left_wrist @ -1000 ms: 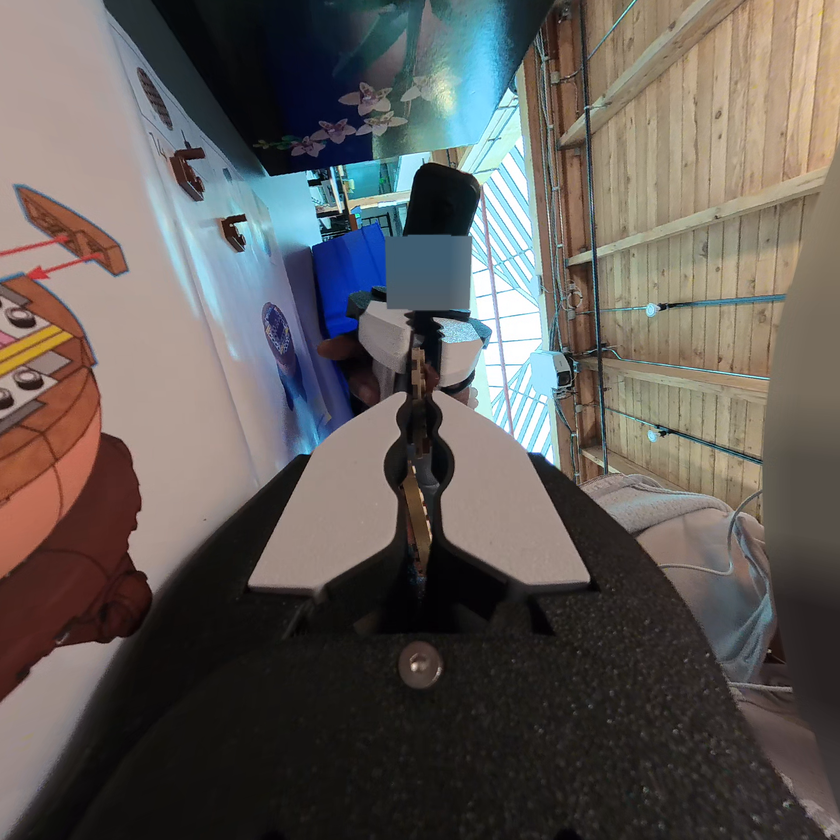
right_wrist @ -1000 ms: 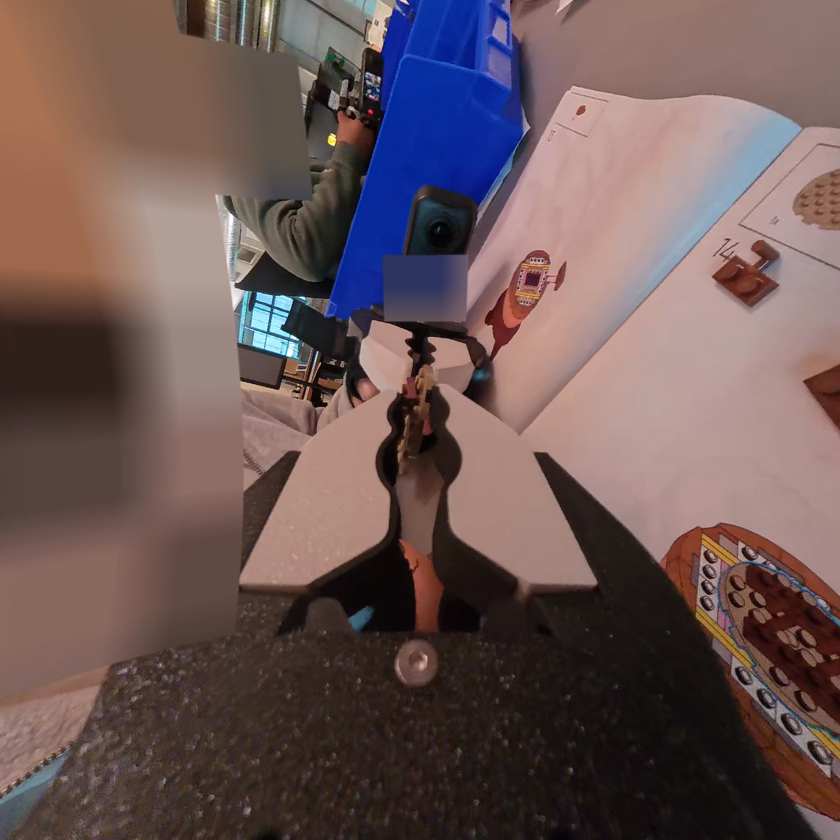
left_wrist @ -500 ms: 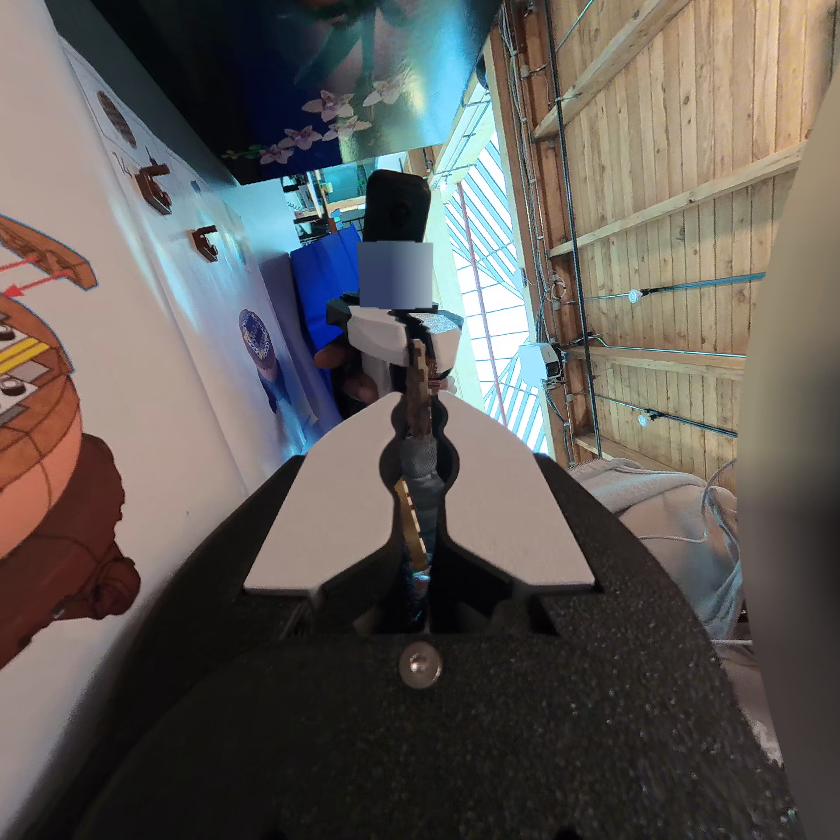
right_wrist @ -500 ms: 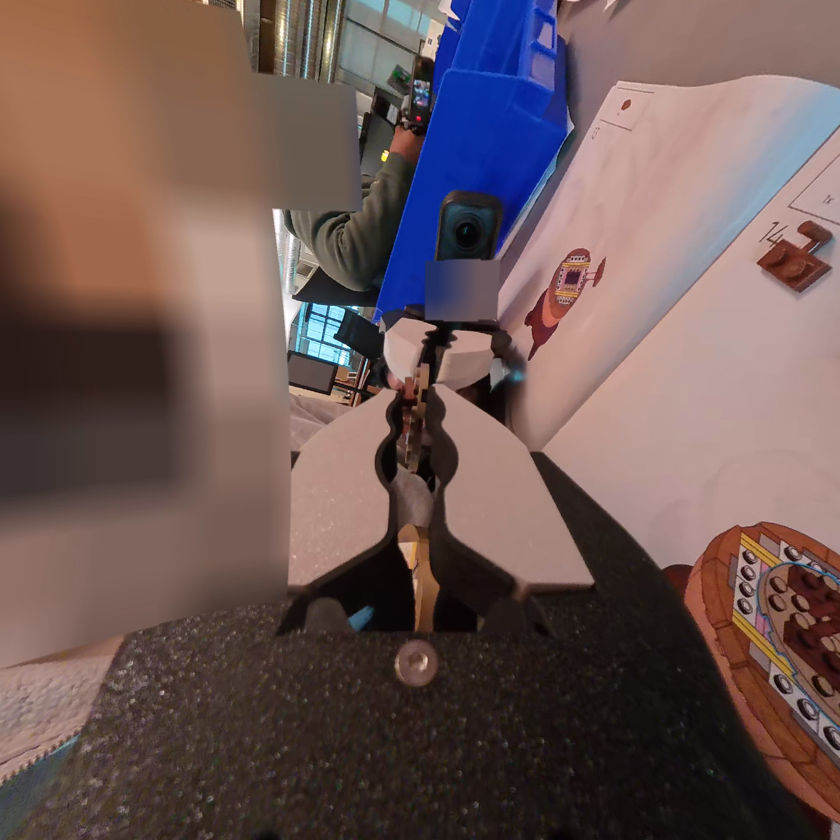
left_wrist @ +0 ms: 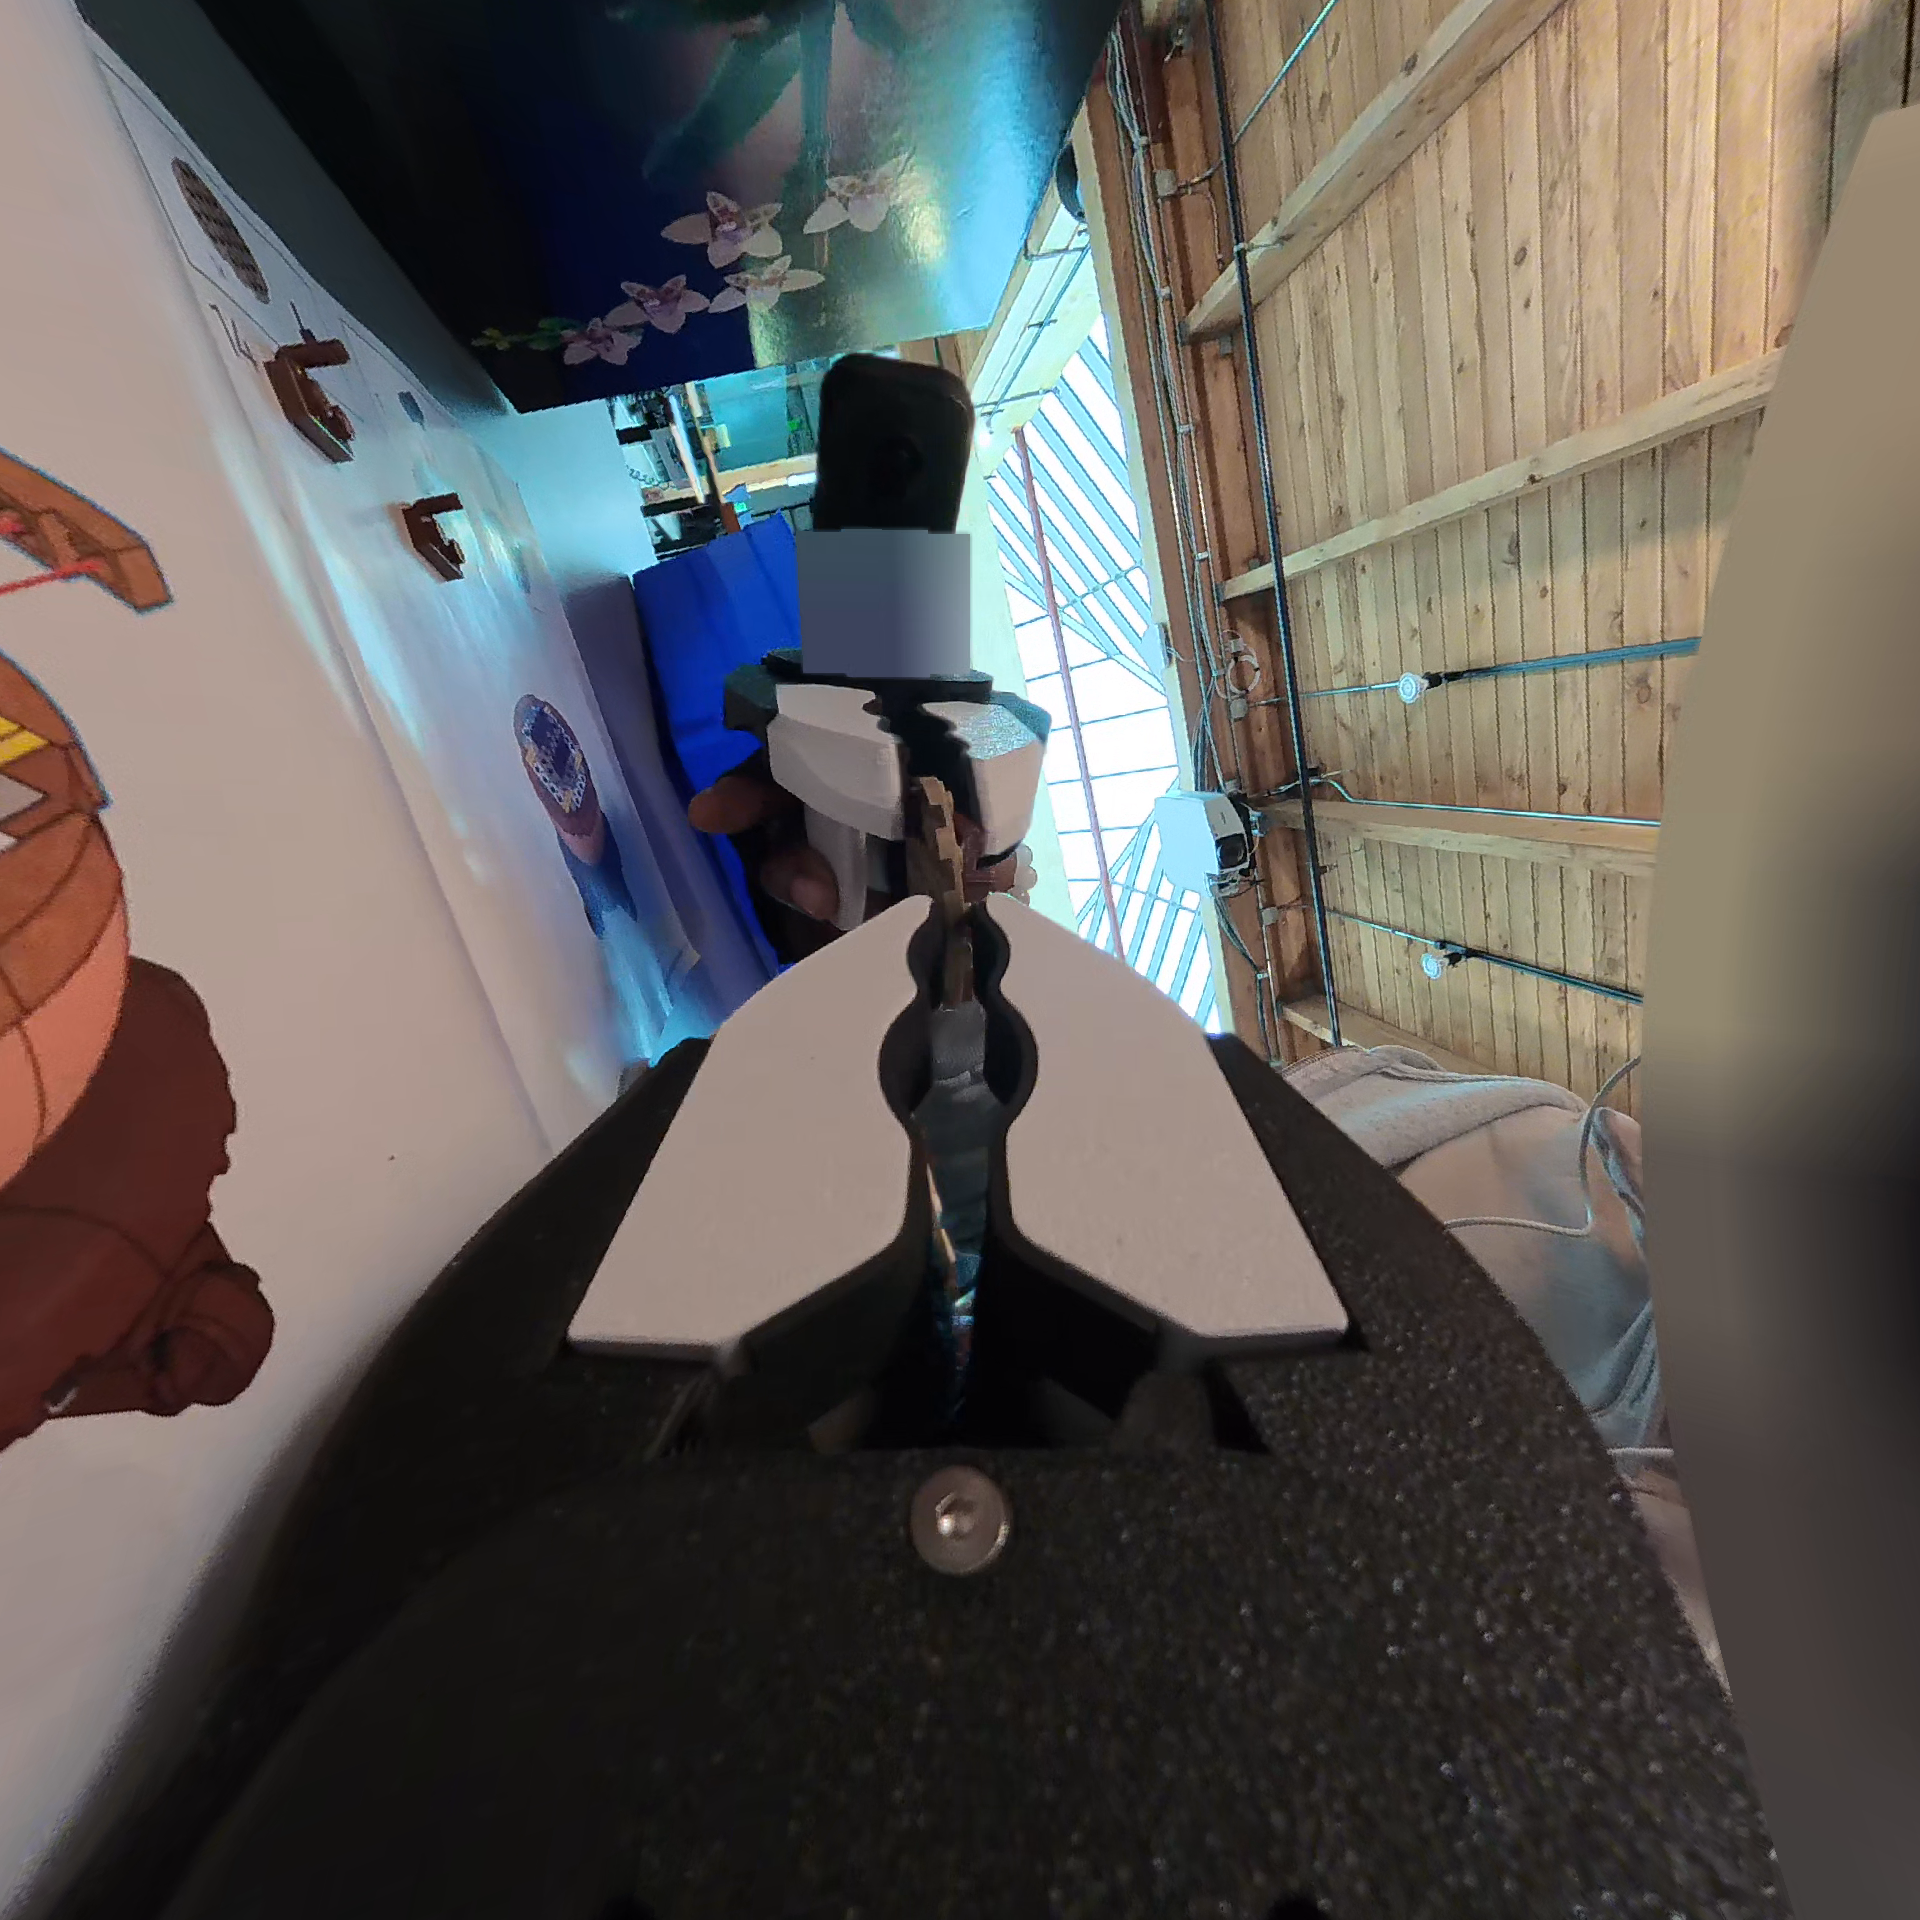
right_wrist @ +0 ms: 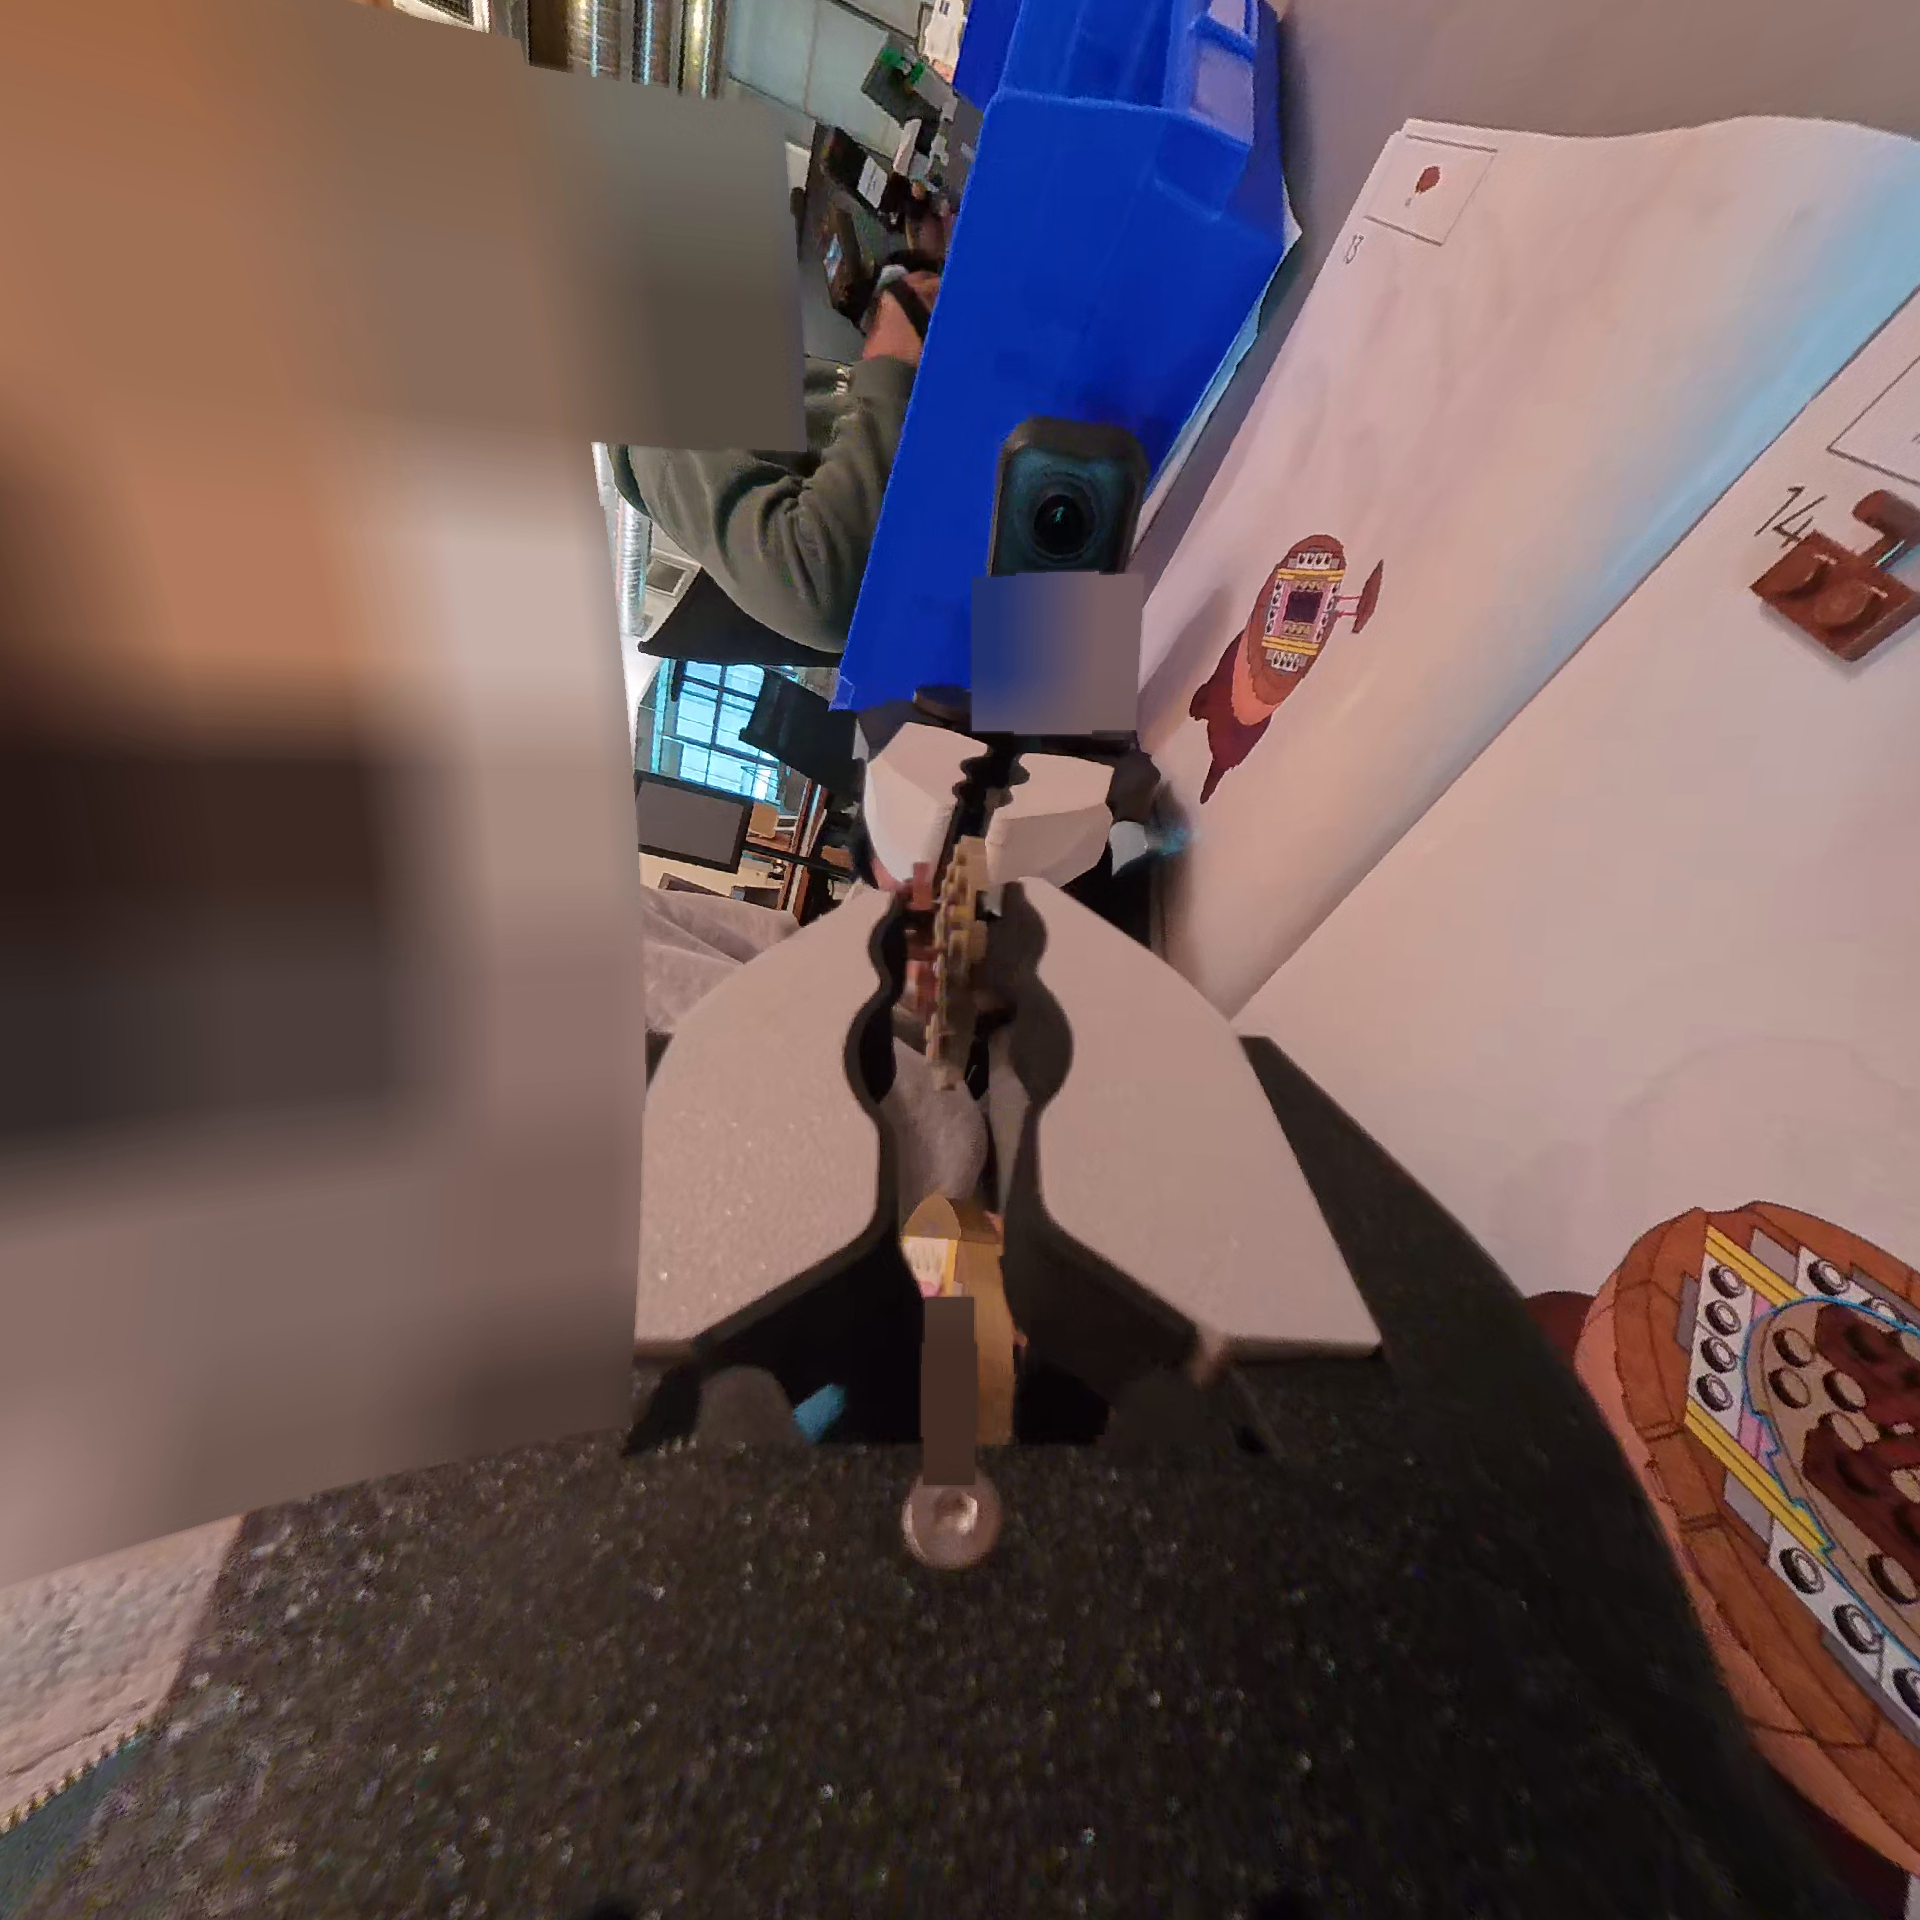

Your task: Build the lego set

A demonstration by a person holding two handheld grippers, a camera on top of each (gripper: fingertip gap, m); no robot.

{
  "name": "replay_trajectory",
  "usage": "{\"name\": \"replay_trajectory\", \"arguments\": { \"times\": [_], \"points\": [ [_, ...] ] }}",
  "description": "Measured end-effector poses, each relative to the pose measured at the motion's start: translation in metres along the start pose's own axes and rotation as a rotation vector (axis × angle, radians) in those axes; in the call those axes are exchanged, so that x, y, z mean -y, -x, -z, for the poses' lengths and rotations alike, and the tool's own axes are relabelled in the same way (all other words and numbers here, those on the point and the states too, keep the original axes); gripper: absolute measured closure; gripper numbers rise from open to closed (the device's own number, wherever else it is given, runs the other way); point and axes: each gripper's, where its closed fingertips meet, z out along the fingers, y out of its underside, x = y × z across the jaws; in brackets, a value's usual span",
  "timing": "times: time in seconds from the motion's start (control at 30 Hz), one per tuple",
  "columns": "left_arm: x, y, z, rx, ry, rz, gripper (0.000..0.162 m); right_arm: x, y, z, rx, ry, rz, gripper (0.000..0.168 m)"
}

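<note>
White instruction pages (right_wrist: pixel 1558 831) printed with brown brick drawings fill one side of both my views, and wooden plank walling (left_wrist: pixel 1507 520) fills the far side of the left one.

Nearest in the left wrist view, my left gripper (left_wrist: pixel 951 914) has its grey jaws pressed in on the edge of a thin tan and brown studded lego plate assembly (left_wrist: pixel 940 862), held upright and edge-on to the lens. Just past it, my right gripper (left_wrist: pixel 914 790) faces me and pinches the same piece from the opposite end, a hand wrapped around its handle and a black camera on top. Compared with half a second ago, the opposing gripper looks nearer and the page drawings have slid across the frame, though the grip itself looks unchanged.

From the right wrist view the arrangement is mirrored: the right gripper (right_wrist: pixel 956 914) clamps the assembly (right_wrist: pixel 956 956), whose studs show along one edge, and the left gripper (right_wrist: pixel 982 821) bites it from beyond. A blue plastic bin (right_wrist: pixel 1070 312) stands behind that, next to a person's green sleeve (right_wrist: pixel 769 520). A loose brown lego bracket piece (right_wrist: pixel 1839 603) lies on the page, now closer to the frame's edge than before.
</note>
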Motion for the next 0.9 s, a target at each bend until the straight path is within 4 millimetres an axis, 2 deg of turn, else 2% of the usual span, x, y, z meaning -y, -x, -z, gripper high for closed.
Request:
{"name": "replay_trajectory", "arguments": {
  "times": [0.13, 0.23, 0.6, 0.9],
  "points": [
    [-0.001, -0.001, 0.000, -0.025, -0.004, 0.051, 0.158, 0.001, 0.001, -0.001, -0.035, 0.017, 0.053, 0.132],
    [0.000, -0.002, 0.000, -0.039, -0.011, 0.077, 0.158, 0.001, -0.005, 0.001, -0.120, 0.041, 0.129, 0.129],
    [-0.002, 0.000, -0.003, -0.002, -0.021, 0.009, 0.159, 0.000, -0.011, -0.002, -0.137, 0.053, 0.074, 0.137],
    [0.007, 0.002, -0.003, 0.007, -0.099, 0.006, 0.159, 0.009, -0.014, -0.003, -0.198, -0.058, 0.075, 0.141]
  ]
}}
